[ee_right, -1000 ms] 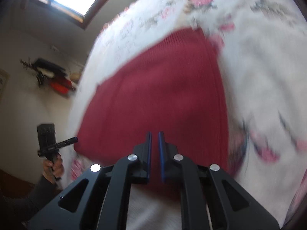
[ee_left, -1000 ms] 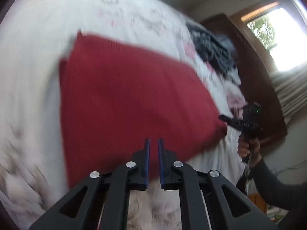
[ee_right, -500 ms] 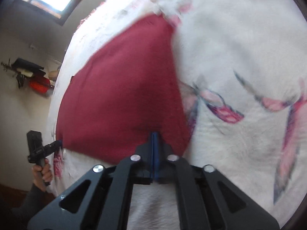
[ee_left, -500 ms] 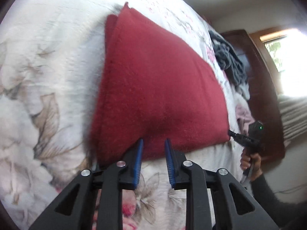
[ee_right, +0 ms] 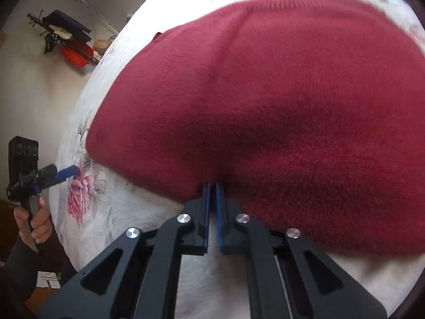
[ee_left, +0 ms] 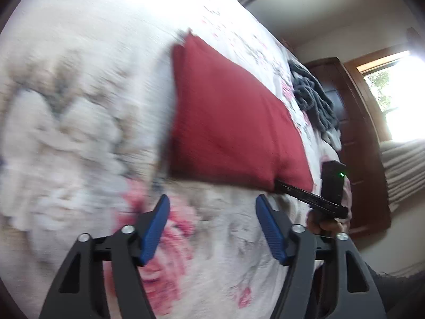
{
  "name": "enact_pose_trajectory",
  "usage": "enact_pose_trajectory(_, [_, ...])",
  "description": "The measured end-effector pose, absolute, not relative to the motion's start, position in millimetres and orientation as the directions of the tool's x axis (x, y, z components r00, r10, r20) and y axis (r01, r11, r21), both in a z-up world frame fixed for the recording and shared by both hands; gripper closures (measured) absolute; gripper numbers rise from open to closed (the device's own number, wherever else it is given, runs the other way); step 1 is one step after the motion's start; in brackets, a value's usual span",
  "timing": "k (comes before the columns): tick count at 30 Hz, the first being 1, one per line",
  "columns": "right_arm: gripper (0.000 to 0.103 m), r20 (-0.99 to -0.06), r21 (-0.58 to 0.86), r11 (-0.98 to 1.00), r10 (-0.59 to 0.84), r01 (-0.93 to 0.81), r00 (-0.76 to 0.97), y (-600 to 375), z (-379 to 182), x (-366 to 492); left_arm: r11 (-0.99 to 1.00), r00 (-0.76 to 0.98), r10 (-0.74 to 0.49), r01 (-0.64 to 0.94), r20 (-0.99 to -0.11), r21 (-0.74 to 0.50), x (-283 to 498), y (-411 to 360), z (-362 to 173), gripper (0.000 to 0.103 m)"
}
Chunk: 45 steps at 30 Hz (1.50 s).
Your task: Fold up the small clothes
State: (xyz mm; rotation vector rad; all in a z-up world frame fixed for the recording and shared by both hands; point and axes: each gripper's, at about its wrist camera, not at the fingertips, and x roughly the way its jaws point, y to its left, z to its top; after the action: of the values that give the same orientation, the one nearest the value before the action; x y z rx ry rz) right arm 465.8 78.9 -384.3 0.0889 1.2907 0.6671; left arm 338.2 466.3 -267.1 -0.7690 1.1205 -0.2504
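A folded red knitted sweater (ee_left: pixel 228 122) lies flat on the white floral bedspread (ee_left: pixel 79 133). My left gripper (ee_left: pixel 212 198) is wide open just short of the sweater's near edge, with only bedspread between its blue pads. In the right wrist view the sweater (ee_right: pixel 265 106) fills most of the frame. My right gripper (ee_right: pixel 212 184) is shut on its near edge, where the knit puckers at the fingertips. The left wrist view shows the right gripper's fingers (ee_left: pixel 297 192) pinching the sweater's near right corner. The open left gripper (ee_right: pixel 61 172) shows at the far left, held by a hand (ee_right: pixel 34 220).
A heap of grey clothes (ee_left: pixel 313 101) lies on the bed beyond the sweater, near a dark wooden headboard (ee_left: pixel 353 122) and a bright window (ee_left: pixel 398 93). On the wall hangs a rack with dark and red items (ee_right: pixel 69 40). The bed's edge runs along the left (ee_right: pixel 63 186).
My left gripper opened, let go of the sweater and drew back from its edge. The right gripper stayed shut on the sweater, now much closer to it.
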Motion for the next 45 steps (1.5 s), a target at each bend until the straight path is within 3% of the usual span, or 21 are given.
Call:
enact_pose_trajectory(2, [0.084, -0.876, 0.303, 0.818, 0.441, -0.489, 0.195, 99, -354, 451, 0.684, 0.463, -0.556, -0.218, -0.690, -0.697, 334, 483, -266, 0.029])
enact_pose_trajectory(6, [0.057, -0.902, -0.039, 0.732, 0.267, -0.680, 0.339, 176, -326, 407, 0.568, 0.578, -0.565, -0.246, -0.589, -0.786, 330, 510, -263, 0.029])
enact_pose_trajectory(10, [0.054, -0.876, -0.290, 0.550, 0.176, -0.783, 0.449, 244, -341, 368, 0.482, 0.672, -0.549, -0.232, -0.497, -0.845, 323, 520, -261, 0.027])
enact_pose_trajectory(15, [0.037, -0.803, -0.520, 0.331, 0.126, -0.788, 0.583, 309, -373, 333, 0.444, 0.715, -0.536, -0.214, -0.449, -0.870, 312, 525, -268, 0.026])
enact_pose_trajectory(17, [0.036, -0.732, -0.644, 0.231, 0.094, -0.730, 0.675, 323, -390, 325, 0.404, 0.740, -0.530, -0.208, -0.414, -0.891, 305, 530, -275, 0.025])
enact_pose_trajectory(23, [0.036, -0.640, -0.757, 0.121, 0.055, -0.642, 0.766, 336, -421, 323, 0.364, 0.740, -0.554, -0.195, -0.380, -0.911, 302, 531, -295, 0.024])
enact_pose_trajectory(37, [0.047, -0.605, -0.783, 0.156, 0.029, -0.602, 0.795, 370, -425, 379, 0.359, 0.743, -0.552, -0.198, -0.378, -0.912, 320, 561, -285, 0.024])
enact_pose_trajectory(42, [0.070, -0.647, -0.741, 0.212, 0.032, -0.638, 0.762, 369, -418, 400, 0.331, 0.740, -0.557, -0.220, -0.378, -0.918, 331, 572, -285, 0.024])
enact_pose_trajectory(45, [0.076, -0.668, -0.710, 0.261, 0.046, -0.654, 0.743, 367, -409, 406, 0.339, 0.727, -0.568, -0.222, -0.387, -0.914, 343, 573, -280, 0.024])
